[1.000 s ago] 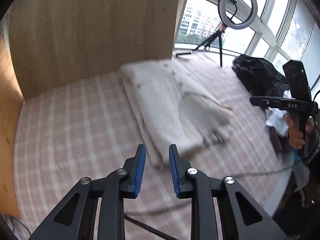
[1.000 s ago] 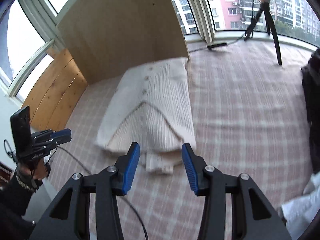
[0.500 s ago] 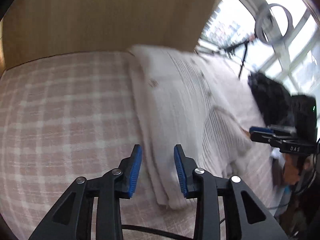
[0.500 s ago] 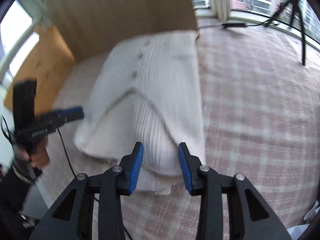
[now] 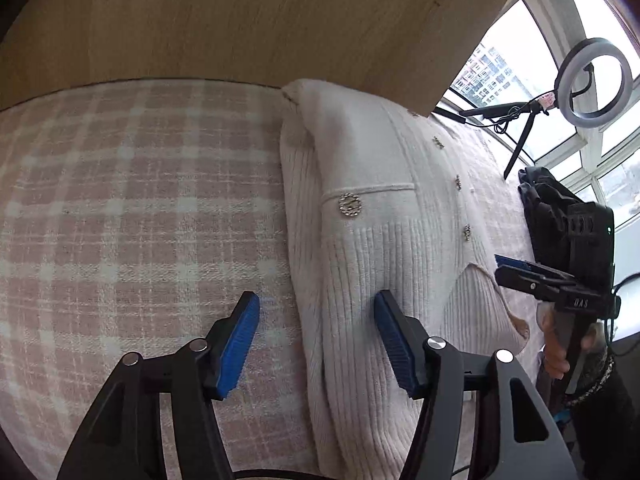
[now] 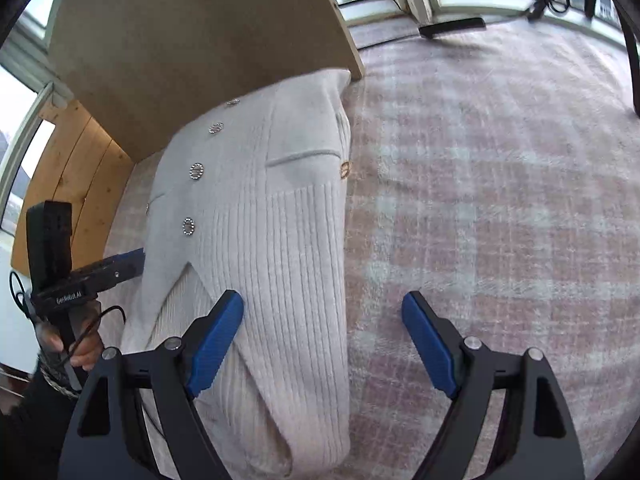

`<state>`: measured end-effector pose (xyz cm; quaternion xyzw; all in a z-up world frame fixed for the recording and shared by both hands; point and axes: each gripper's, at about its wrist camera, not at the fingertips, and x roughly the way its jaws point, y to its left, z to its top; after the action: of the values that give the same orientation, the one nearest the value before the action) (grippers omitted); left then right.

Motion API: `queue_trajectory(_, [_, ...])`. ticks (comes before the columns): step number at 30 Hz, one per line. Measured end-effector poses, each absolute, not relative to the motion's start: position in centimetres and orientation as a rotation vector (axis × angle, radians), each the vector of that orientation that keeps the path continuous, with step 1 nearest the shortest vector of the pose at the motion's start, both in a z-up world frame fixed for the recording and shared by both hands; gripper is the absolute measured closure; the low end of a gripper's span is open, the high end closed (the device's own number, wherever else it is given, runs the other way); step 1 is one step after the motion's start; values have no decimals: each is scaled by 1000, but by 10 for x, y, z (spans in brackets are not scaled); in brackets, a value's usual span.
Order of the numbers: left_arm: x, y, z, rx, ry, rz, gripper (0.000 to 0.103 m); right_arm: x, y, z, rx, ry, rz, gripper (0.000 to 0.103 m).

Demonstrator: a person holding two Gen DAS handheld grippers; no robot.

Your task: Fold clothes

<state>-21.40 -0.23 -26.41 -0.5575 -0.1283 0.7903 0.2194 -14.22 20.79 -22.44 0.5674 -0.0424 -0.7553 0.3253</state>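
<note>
— Where's the cardigan?

— The cream ribbed cardigan (image 5: 372, 216) lies folded lengthwise on the pink checked cover (image 5: 132, 184), its top end against the wooden board (image 5: 248, 20).

— And the grippers?

— The left gripper (image 5: 316, 340) is spread wide, straddling the cardigan's left edge. The right gripper (image 6: 322, 340) is spread wide too, straddling the right edge — neither grasps anything.

— Anything else?

— A ring light (image 5: 594, 80) by the window, a black bag (image 5: 548, 204) near it.
</note>
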Motion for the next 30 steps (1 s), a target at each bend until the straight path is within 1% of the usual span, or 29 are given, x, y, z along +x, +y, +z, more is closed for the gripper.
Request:
queue_trajectory(4, [-215,2,-264,-1546,-355,2163,45,-140,201,-228,1475,-139,-1914,23])
queue_trajectory(5, [-215,3,-263,-1546,-358,2154,45,-139,198,-229,1472,-149,-1882,27])
queue_trajectory(6, [-215,5,-263,-1543,-351,2151,45,-137,194,-230,1474,-152,-1850,34])
queue_trajectory(7, [-215,6,-263,-1536,-344,2148,45,-136,190,-230,1470,-150,-1843,34])
queue_trajectory(9, [-215,8,-263,-1524,-352,2135,45,-134,186,-231,1471,-161,-1835,41])
queue_trajectory(10, [-215,8,-263,-1524,-355,2131,45,-133,185,-232,1470,-173,-1834,42])
queue_trajectory(11, [-215,8,-263,-1525,-358,2125,45,-133,184,-233,1477,-182,-1826,47])
queue_trajectory(12, [-215,8,-263,-1526,-363,2120,45,-134,184,-234,1478,-186,-1823,50])
queue_trajectory(14, [-215,2,-263,-1544,-399,2092,47,-134,186,-235,1474,-187,-1825,52])
queue_trajectory(19, [-210,-25,-251,-1518,-501,2121,47,-139,189,-233,1483,-183,-1797,52])
queue_trajectory(22, [-206,-16,-240,-1459,-392,2146,47,-139,192,-233,1479,-174,-1804,52])
queue_trajectory(27, [-220,9,-246,-1477,-253,2151,47,-137,196,-232,1468,-155,-1818,52])
queue_trajectory(30, [-230,15,-249,-1474,-205,2148,43,-135,197,-232,1463,-158,-1825,52])
